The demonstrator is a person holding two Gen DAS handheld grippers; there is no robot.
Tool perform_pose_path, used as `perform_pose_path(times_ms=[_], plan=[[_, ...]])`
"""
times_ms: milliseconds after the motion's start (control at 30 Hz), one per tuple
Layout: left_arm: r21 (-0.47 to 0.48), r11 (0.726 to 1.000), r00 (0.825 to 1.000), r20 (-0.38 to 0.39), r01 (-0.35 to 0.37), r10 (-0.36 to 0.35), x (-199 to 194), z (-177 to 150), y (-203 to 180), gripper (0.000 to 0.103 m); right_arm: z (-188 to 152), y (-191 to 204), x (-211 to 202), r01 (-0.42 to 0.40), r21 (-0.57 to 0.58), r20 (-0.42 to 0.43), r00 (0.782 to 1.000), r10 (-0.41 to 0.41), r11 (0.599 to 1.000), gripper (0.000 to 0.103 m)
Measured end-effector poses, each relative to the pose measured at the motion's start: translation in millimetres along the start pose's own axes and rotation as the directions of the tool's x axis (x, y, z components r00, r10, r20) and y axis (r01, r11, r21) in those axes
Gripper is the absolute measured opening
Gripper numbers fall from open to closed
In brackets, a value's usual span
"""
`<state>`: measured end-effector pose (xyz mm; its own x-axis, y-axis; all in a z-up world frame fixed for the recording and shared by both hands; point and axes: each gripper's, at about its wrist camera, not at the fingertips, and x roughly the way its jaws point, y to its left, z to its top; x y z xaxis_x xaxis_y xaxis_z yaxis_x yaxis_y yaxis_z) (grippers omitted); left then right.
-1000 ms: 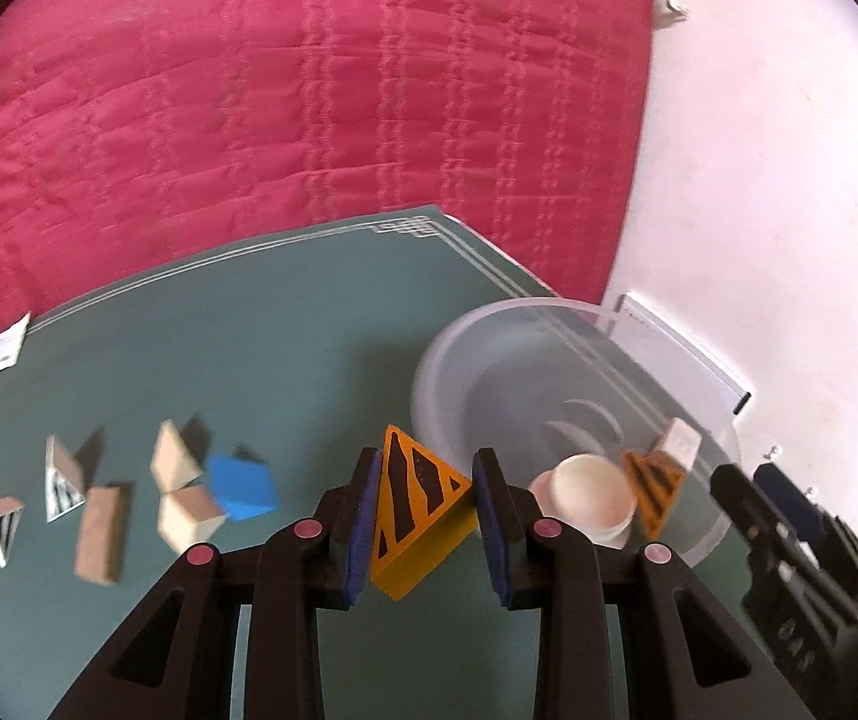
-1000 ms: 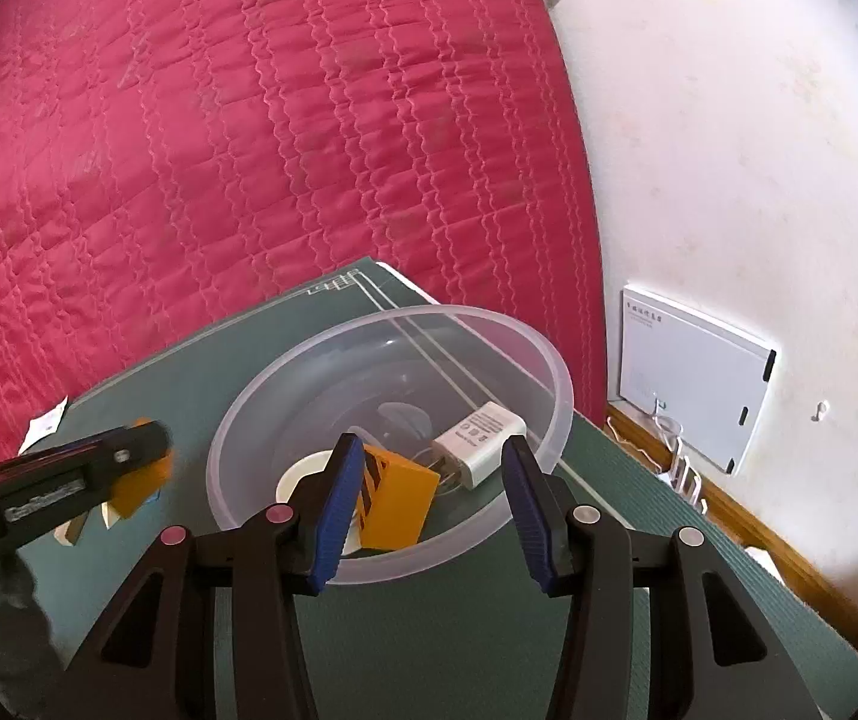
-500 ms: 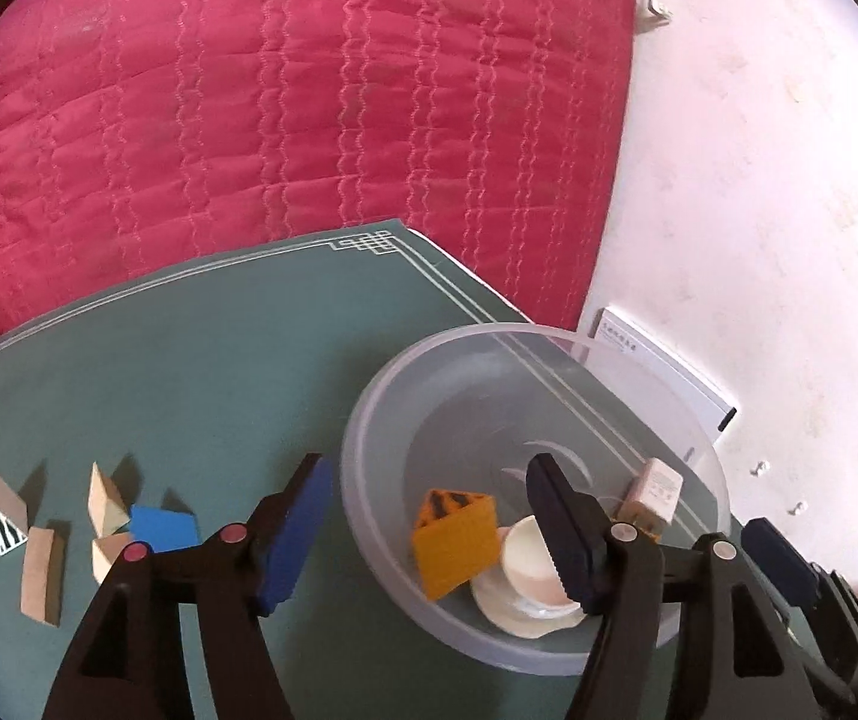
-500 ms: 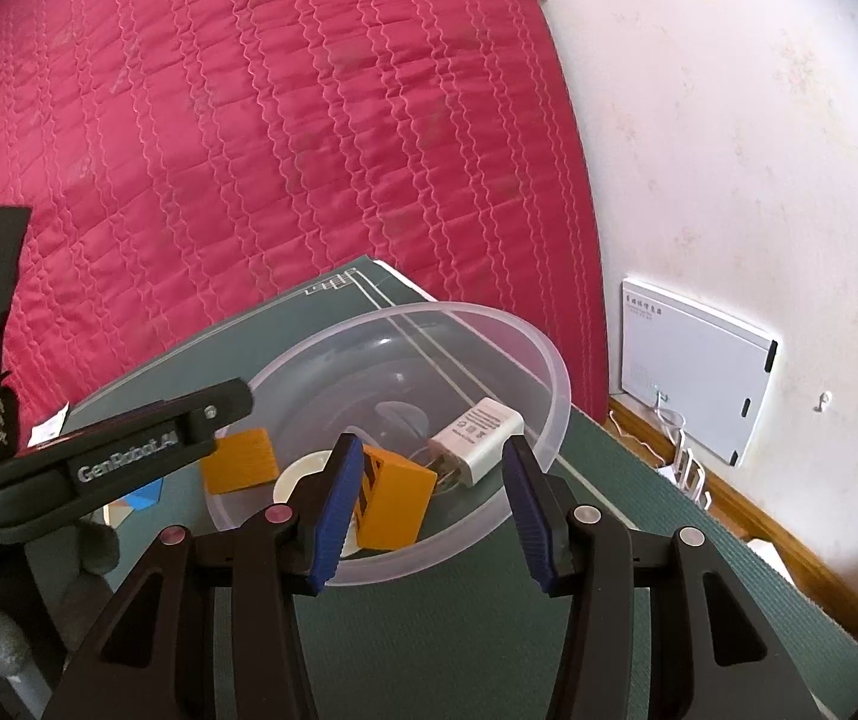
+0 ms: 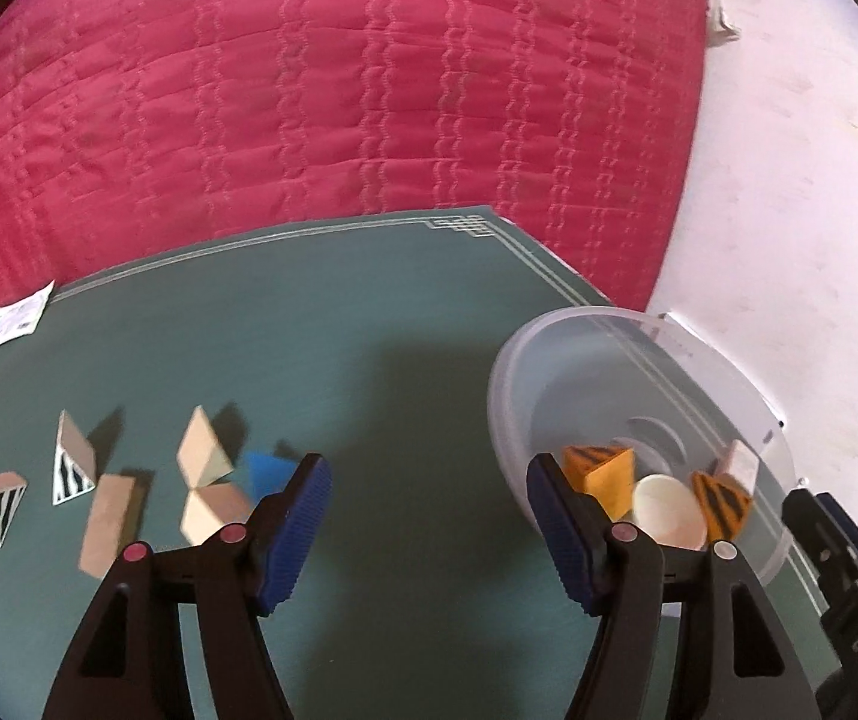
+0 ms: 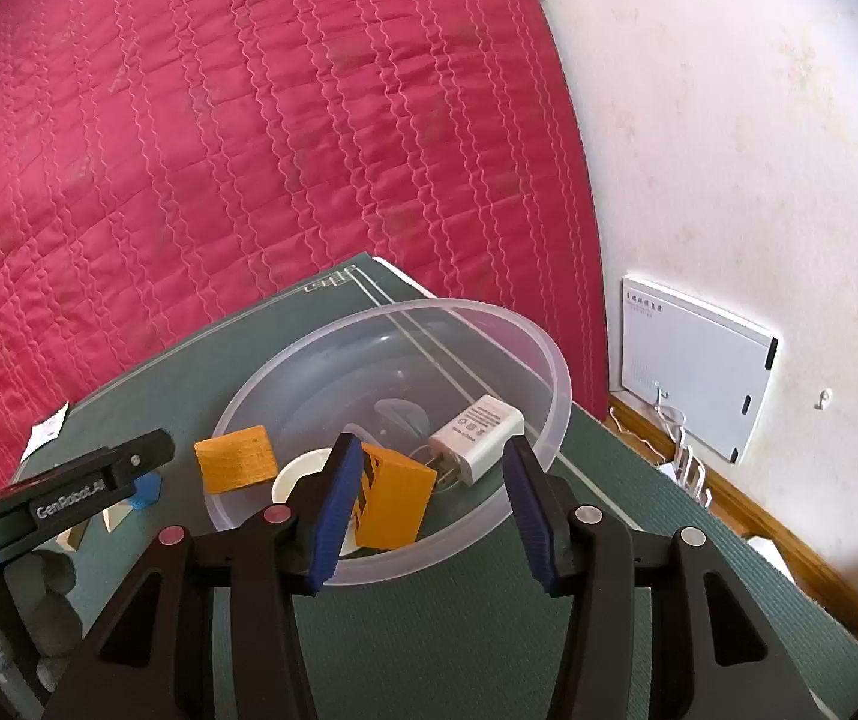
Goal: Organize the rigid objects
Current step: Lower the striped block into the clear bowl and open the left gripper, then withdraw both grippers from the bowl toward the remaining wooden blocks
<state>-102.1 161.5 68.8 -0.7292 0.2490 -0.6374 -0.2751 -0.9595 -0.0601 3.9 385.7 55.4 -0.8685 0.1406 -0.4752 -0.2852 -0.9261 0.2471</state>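
My left gripper [image 5: 429,534] is opening its fingers, nothing between them, over the green mat's [image 5: 369,324] near edge; next I'd line up squarely on the loose blocks [image 5: 204,462] leftward. Right gripper [image 6: 426,498] is hovering half-wide, empty, before the bowl [image 6: 489,315] at the mat's right corner.

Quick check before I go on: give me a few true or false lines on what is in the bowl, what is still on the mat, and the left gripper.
1. The clear bowl holds two orange striped blocks. True.
2. The white charger lies on the mat outside the bowl. False: it is inside the bowl.
3. The left gripper clamps an orange block. False: nothing sits between its opening jaws.
4. The blue block is on the green mat. True.
5. No wooden blocks remain on the mat. False: several plain wooden blocks remain there.
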Motion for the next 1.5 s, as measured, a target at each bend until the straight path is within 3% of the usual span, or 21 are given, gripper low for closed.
perform_pose_path(times_ms=[267,467,800,1267,1500], plan=[[-0.022,1.000,1.000,-0.016,-0.009,0.009,-5,-7,10,0.076,1,-1,0,-0.001,0.000,-0.001,1.000,0.001,1.000,0.051],[0.022,1.000,1.000,-0.012,0.017,-0.016,-5,-8,-6,0.079,0,0,0,-0.001,0.000,-0.001,1.000,0.001,1.000,0.052],[0.080,0.997,0.999,-0.048,-0.019,0.023,19,-12,-32,0.083,0,0,1,-0.002,0.000,-0.002,1.000,0.002,1.000,0.052],[0.011,0.999,0.999,-0.038,-0.039,0.039,-4,-15,-1,0.086,0,2,0,-0.003,-0.007,-0.001,1.000,0.003,1.000,0.053],[-0.027,0.996,0.996,-0.021,-0.082,0.082,-20,-19,29,0.087,0,7,-1,-0.005,-0.025,0.002,1.000,0.005,1.000,0.060]])
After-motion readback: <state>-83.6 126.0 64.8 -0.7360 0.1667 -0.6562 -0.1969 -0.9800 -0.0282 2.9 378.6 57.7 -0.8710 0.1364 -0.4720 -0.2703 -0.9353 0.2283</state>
